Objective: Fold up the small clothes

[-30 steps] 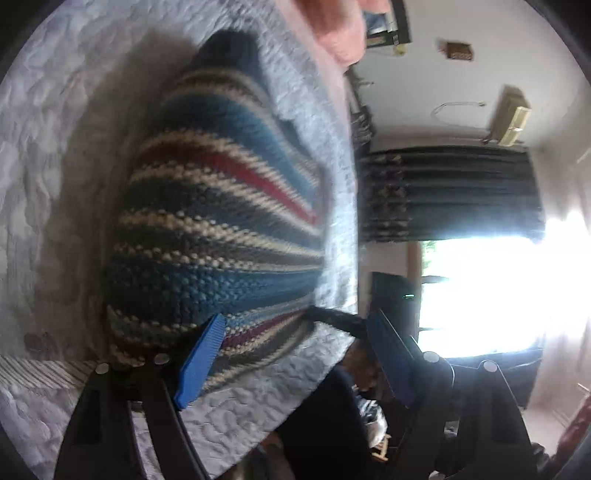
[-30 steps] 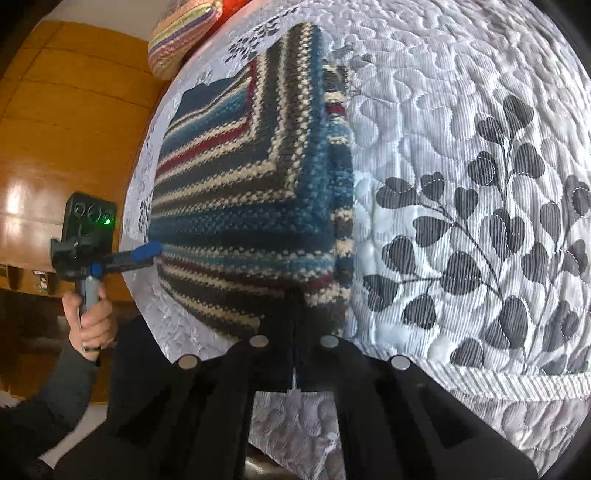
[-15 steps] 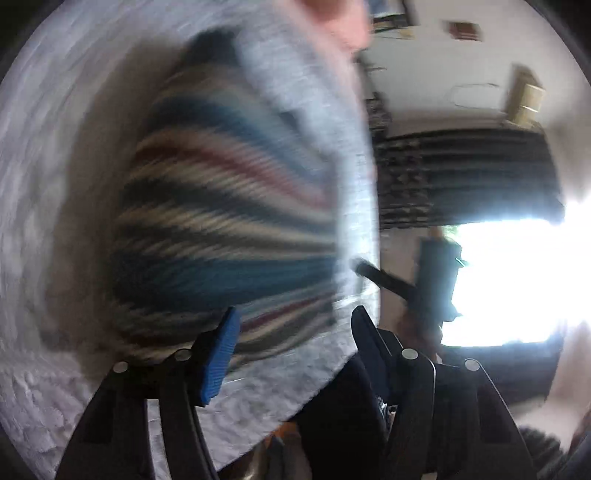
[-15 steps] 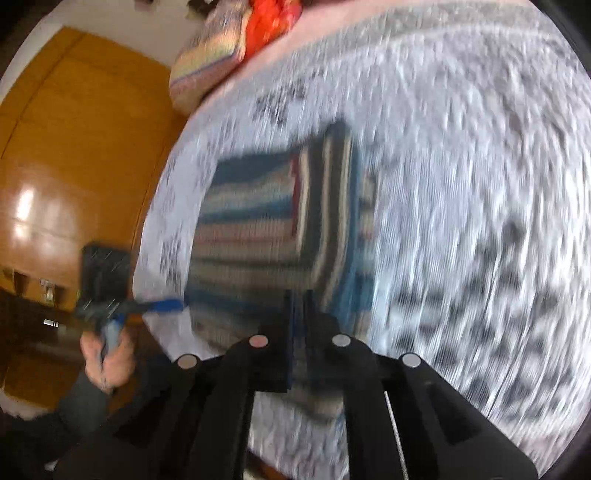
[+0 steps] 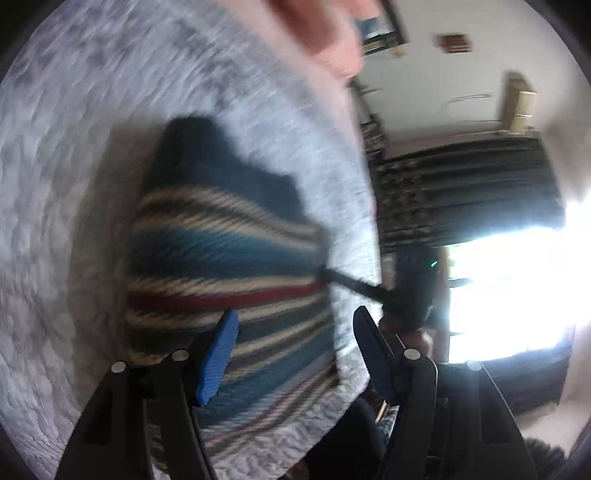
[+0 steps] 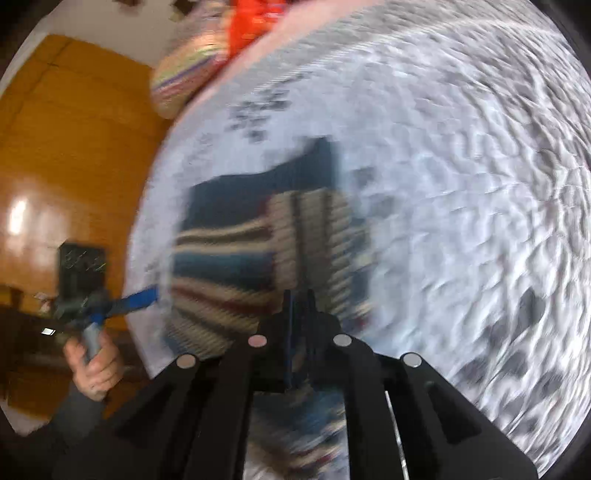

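Note:
A folded knit sweater (image 5: 229, 254) with blue, cream and red stripes lies on the grey quilted bedspread (image 5: 74, 166). My left gripper (image 5: 295, 317) is open, its blue pads held over the sweater's near part with nothing between them. In the right wrist view the sweater (image 6: 229, 258) sits mid-frame, and my right gripper (image 6: 299, 295) is shut, its tips pinching the sweater's near edge. The left wrist view shows the right gripper (image 5: 332, 277) as a thin black bar meeting the sweater's right edge. Both views are motion-blurred.
The bedspread (image 6: 461, 184) stretches far to the right with a dark leaf print. A striped pillow (image 6: 184, 81) and an orange cloth (image 6: 255, 22) lie at the bed's far end. A wooden wardrobe (image 6: 55, 166) stands beside the bed; a bright window (image 5: 517, 295) is opposite.
Both grippers have moved quickly: the sweater now looks smaller and farther in the right wrist view. The left gripper's pads have shifted over the sweater. The right gripper stays shut.

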The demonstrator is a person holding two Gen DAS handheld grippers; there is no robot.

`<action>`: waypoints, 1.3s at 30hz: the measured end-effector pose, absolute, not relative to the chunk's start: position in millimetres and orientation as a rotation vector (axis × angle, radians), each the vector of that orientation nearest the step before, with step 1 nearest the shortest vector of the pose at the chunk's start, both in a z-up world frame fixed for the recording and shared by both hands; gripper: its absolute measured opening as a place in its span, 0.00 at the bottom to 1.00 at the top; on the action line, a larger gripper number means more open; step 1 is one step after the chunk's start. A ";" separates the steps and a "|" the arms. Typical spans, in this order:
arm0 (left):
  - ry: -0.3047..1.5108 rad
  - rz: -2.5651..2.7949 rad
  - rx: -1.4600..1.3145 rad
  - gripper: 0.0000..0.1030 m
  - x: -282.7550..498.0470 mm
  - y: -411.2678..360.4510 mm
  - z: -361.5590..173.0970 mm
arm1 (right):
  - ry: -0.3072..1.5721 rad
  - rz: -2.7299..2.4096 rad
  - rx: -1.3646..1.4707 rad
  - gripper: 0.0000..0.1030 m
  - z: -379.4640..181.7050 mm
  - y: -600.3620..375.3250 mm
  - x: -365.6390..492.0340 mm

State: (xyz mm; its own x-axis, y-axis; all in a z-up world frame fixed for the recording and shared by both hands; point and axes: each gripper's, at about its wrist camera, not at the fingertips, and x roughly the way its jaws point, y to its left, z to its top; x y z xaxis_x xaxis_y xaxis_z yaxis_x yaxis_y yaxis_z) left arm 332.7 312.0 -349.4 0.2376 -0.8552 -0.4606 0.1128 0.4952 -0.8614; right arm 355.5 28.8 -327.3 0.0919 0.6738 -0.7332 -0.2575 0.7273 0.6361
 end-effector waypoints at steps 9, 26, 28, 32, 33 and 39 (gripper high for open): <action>1.237 -0.694 -0.713 0.58 320.6 304.5 -365.5 | 1.337 0.647 0.229 0.06 -335.6 33.5 319.3; 1.294 -0.650 -0.623 0.50 283.8 302.4 -379.7 | 1.331 0.532 0.146 0.03 -325.0 26.6 254.5; 1.294 -0.628 -0.606 0.46 283.5 300.1 -382.5 | 1.353 0.496 0.138 0.00 -343.2 29.0 257.1; 1.287 -0.580 -0.579 0.39 281.4 293.1 -385.9 | 1.350 0.459 0.223 0.00 -342.0 21.1 260.7; 1.287 -0.574 -0.602 0.39 280.3 295.2 -385.9 | 1.346 0.456 0.216 0.00 -337.7 20.6 257.6; 1.237 -0.574 -0.656 0.76 254.3 303.7 -358.5 | 1.270 0.425 0.257 0.18 -286.6 -4.4 213.4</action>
